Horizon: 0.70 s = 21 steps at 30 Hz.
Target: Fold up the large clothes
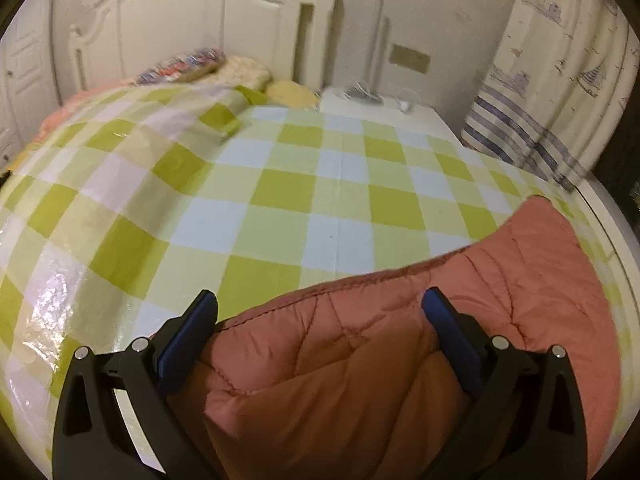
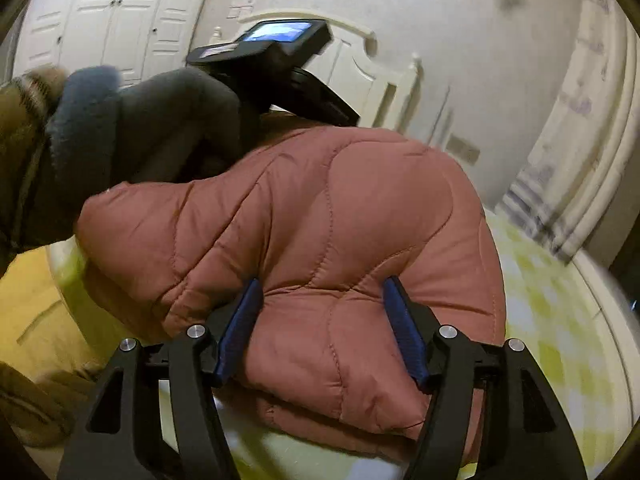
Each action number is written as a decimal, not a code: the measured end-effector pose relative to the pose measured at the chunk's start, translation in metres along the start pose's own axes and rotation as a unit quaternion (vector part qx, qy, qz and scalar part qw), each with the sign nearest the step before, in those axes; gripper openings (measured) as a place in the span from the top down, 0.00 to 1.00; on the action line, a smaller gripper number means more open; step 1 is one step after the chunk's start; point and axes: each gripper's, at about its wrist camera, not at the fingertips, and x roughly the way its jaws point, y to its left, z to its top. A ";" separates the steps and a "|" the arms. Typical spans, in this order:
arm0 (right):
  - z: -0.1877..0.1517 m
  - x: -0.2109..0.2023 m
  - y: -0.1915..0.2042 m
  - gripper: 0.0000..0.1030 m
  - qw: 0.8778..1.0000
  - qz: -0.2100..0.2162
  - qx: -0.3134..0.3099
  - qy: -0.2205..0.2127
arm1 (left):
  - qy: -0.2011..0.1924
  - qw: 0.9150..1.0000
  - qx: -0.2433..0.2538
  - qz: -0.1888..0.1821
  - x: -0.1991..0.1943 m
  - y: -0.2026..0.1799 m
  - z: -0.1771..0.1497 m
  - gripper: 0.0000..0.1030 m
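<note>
Two grippers, left (image 1: 320,312) and right (image 2: 322,300), jaws apart, straddle a soft, puffy, likely slippery quilted jacket (image 2: 312,216); stitched seams look grippable.

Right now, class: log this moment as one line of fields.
task: fold large clothes | item: pink quilted jacket bunched on checked bedspread | left gripper: open, jacket between fingers | right gripper: open, astride jacket
</note>
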 end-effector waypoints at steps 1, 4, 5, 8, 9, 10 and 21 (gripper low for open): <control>0.002 -0.001 -0.004 0.40 1.000 0.006 0.001 0.007 | 0.001 1.000 -0.001 -0.021 -0.007 0.005 0.004 0.02; 0.002 -0.001 -0.004 0.40 1.000 0.002 -0.005 0.011 | -0.050 0.996 -0.038 -0.058 -0.048 0.029 0.017 0.02; 0.001 -0.001 -0.002 0.40 1.000 -0.003 -0.004 0.009 | -0.061 0.995 -0.047 -0.064 -0.057 0.033 0.021 0.02; 0.003 0.001 0.000 0.40 1.000 -0.006 -0.005 0.008 | -0.082 0.993 -0.040 -0.081 -0.084 0.024 0.030 0.02; 0.001 0.000 -0.001 0.40 1.000 -0.005 -0.004 0.008 | -0.079 0.994 -0.017 -0.079 -0.086 0.012 0.029 0.02; 0.000 0.000 -0.001 0.40 1.000 -0.004 -0.003 0.007 | -0.075 0.994 0.019 -0.074 -0.086 -0.007 0.024 0.02; 0.022 -0.019 -0.026 0.41 0.998 0.049 0.029 -0.003 | -0.009 0.994 0.109 0.002 -0.021 -0.049 -0.029 0.02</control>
